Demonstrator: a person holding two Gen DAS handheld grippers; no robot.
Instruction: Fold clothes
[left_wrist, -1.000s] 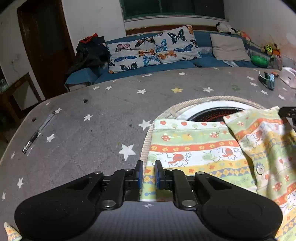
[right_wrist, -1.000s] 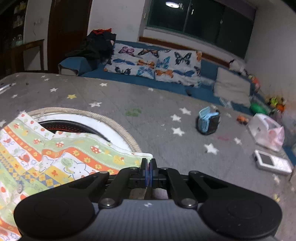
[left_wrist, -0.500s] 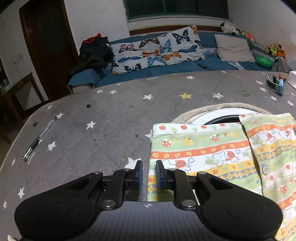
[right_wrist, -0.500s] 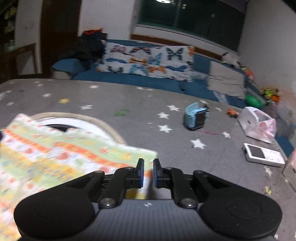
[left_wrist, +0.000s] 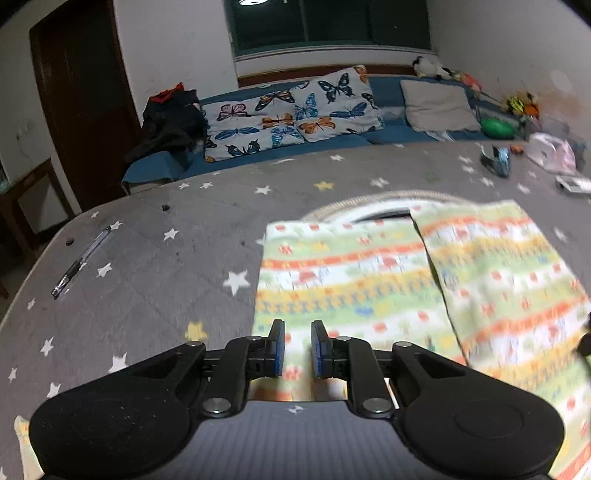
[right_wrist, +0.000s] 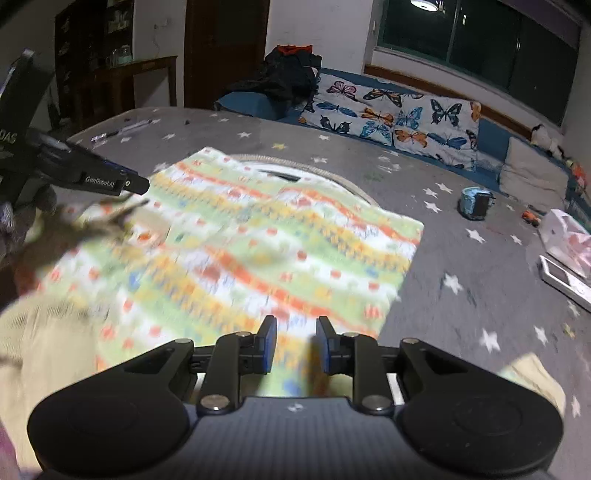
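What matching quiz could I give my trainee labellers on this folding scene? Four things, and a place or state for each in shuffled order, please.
Things:
1. pen
2. garment
3. butterfly cushion
4. left gripper

Places or states:
A. on the blue sofa behind the table
B. open, holding nothing
C. spread out over a round mat
D. lying near the table's left edge

Pairs: 1-D, 2-C, 3-A, 4-B
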